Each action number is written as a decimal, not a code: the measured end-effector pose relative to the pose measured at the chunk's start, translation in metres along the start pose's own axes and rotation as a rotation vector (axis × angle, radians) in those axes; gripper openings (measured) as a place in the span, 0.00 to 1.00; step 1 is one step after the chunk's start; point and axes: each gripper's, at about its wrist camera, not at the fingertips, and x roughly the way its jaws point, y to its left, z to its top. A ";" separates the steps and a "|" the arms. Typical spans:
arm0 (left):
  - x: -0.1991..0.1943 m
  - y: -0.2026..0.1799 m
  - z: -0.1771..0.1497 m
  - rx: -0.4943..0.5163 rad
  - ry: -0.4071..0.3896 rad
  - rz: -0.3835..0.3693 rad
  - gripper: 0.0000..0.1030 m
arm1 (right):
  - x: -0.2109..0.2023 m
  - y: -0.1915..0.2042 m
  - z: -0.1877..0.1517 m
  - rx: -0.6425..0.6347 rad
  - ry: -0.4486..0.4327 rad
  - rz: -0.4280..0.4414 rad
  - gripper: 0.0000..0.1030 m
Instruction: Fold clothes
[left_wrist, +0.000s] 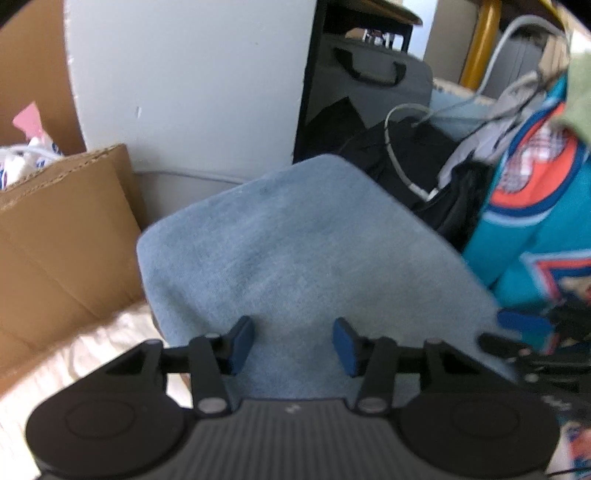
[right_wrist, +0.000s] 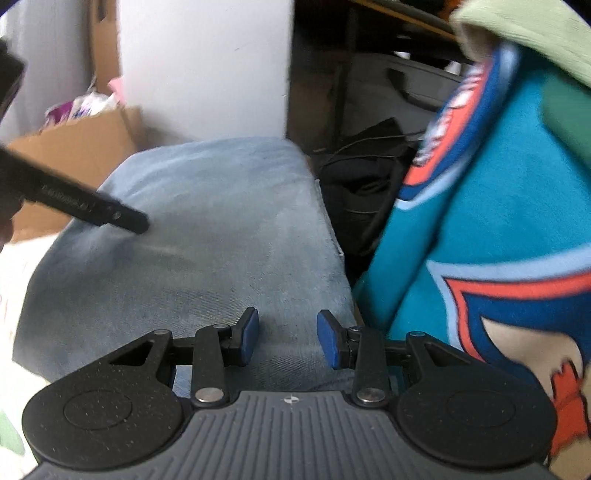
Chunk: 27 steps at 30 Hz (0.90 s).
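Evidently the pale blue denim garment (left_wrist: 295, 240) lies as a smooth rounded-cornered slab on the cream bedding (left_wrist: 74, 354), beside a brown cardboard box (left_wrist: 62, 221) and a heap of teal printed clothing (right_wrist: 498, 229). Both the left gripper (left_wrist: 293, 343) and the right gripper (right_wrist: 288, 338) sit low over its near edge, jaws spread and holding nothing, probably placed to press or take that edge, though blur hides whether they touch.
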 end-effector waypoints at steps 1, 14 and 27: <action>-0.006 0.002 -0.001 -0.024 -0.004 -0.027 0.42 | -0.003 -0.002 -0.002 0.034 -0.006 -0.005 0.41; -0.040 -0.007 -0.050 -0.051 -0.041 -0.027 0.38 | -0.018 -0.024 -0.019 0.297 -0.043 0.100 0.61; -0.053 0.017 -0.069 -0.286 -0.031 -0.042 0.64 | -0.014 -0.045 -0.033 0.575 -0.010 0.228 0.83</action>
